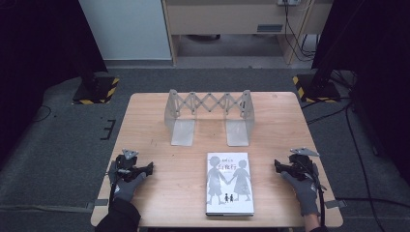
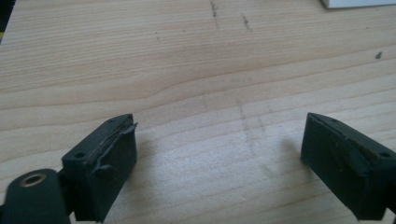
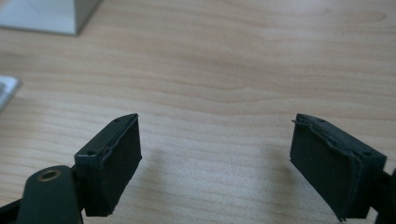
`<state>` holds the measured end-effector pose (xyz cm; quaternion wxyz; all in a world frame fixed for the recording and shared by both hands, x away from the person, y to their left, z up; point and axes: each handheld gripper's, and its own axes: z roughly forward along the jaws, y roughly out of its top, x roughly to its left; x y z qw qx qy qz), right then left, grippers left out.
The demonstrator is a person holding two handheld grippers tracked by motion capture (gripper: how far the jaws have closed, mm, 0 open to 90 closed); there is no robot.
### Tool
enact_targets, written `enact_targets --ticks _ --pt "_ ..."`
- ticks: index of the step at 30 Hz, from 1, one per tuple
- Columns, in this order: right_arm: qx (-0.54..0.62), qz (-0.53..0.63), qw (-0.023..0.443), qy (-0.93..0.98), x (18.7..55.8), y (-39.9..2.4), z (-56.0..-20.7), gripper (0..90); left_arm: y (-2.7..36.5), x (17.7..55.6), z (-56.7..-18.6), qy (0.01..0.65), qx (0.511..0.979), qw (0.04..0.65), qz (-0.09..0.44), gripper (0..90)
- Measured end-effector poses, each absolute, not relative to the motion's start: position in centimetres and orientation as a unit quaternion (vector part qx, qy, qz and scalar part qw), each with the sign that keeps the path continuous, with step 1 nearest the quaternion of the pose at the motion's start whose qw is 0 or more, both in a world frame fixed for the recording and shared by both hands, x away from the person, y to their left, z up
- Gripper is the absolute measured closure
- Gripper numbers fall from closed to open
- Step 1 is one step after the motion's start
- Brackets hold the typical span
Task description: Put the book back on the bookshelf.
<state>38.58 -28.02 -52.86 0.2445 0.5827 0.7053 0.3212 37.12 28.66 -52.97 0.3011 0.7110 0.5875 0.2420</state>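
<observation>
Wooden table, flat glossy book

Book on table, rack behind.

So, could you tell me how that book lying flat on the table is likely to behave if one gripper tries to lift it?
The book lies flat on the wooden table, so jaws would probably struggle to get under an edge. Its cover looks smooth and pale, so it may slide when pushed. It looks fairly thick and stiff, so it should likely hold its shape, though it may sag open if gripped by one cover.
</observation>
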Motion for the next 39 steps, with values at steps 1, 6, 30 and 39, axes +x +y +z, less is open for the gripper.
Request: enact_targets --ticks 1,6,30,39 --pt "0.584 0.330 0.243 0.701 38.5 -28.0 -52.6 16.7 28.5 37.0 -52.8 0.585 0.710 0.309 0.242 11.0" --pt "0.572 0.353 0.233 0.703 38.1 -27.6 -52.0 17.2 27.3 36.2 -51.9 0.569 0.712 0.333 0.241 11.8" --pt "0.515 0.404 0.210 0.726 35.7 -24.2 -50.1 17.8 22.7 33.8 -49.7 0.527 0.713 0.412 0.212 12.0" --pt "0.504 0.414 0.194 0.733 35.3 -22.8 -50.1 17.5 20.7 33.3 -49.6 0.506 0.727 0.419 0.201 12.0"
